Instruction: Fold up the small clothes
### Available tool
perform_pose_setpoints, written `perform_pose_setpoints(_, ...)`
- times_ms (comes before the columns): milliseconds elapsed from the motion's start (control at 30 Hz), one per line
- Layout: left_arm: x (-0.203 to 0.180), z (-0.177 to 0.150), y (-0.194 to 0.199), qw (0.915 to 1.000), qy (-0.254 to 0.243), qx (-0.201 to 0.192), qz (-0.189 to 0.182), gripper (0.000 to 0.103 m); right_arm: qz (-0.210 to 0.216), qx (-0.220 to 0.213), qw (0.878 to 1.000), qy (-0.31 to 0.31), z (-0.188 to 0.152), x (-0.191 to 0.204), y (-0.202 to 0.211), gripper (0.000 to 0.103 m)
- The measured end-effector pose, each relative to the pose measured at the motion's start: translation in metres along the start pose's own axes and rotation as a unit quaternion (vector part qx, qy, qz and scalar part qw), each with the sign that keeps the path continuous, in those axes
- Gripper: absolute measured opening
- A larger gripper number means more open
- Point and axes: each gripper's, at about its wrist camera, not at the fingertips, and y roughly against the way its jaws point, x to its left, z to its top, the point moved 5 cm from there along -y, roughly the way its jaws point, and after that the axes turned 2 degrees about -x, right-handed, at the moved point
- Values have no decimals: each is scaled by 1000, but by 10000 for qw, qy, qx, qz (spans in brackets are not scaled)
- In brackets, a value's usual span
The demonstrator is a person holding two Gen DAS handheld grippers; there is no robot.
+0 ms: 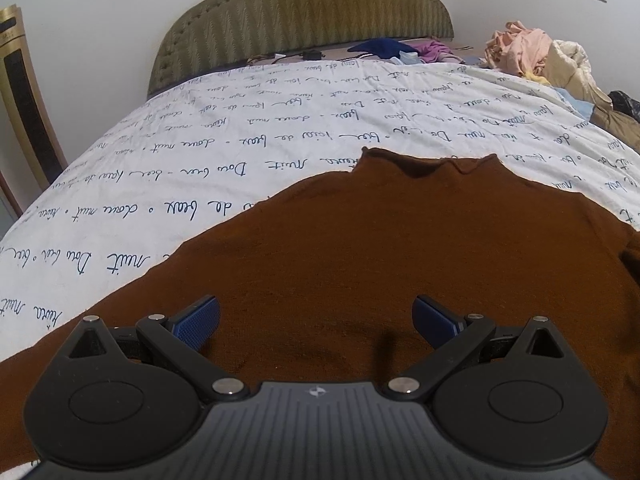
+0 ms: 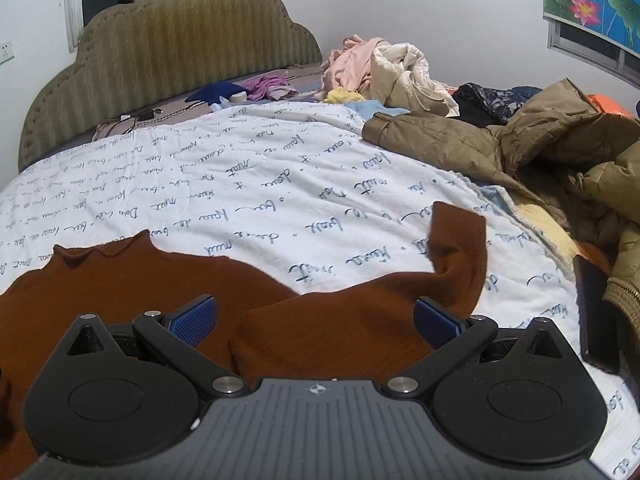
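Observation:
A small brown knit sweater [image 1: 380,248] lies flat on the white script-printed bedspread [image 1: 240,140], its neck toward the headboard. My left gripper [image 1: 316,320] hovers open over the sweater's body with nothing between its blue pads [image 1: 196,322]. In the right wrist view the same brown sweater [image 2: 132,280] shows its body at left, and its sleeve [image 2: 452,252] bends up to the right. My right gripper [image 2: 316,320] stands open over the base of that sleeve, holding nothing.
A tan padded jacket [image 2: 520,148] and a heap of pink and cream clothes [image 2: 384,68] crowd the bed's right side. A dark flat object [image 2: 596,316] lies by the jacket. Blue and purple garments [image 2: 240,90] and cables sit near the padded headboard [image 2: 180,40].

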Motion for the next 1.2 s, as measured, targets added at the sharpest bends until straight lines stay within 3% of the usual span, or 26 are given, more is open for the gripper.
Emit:
perform_pose_setpoints(667, -10, 10, -1, 9999, 96, -13, 25, 103, 587, 87, 9965, 587, -28, 107, 11, 103)
perform_pose_setpoints(1200, -13, 7, -9, 9999, 120, 62, 33, 103, 723, 149, 9947, 714, -37, 129, 11, 103)
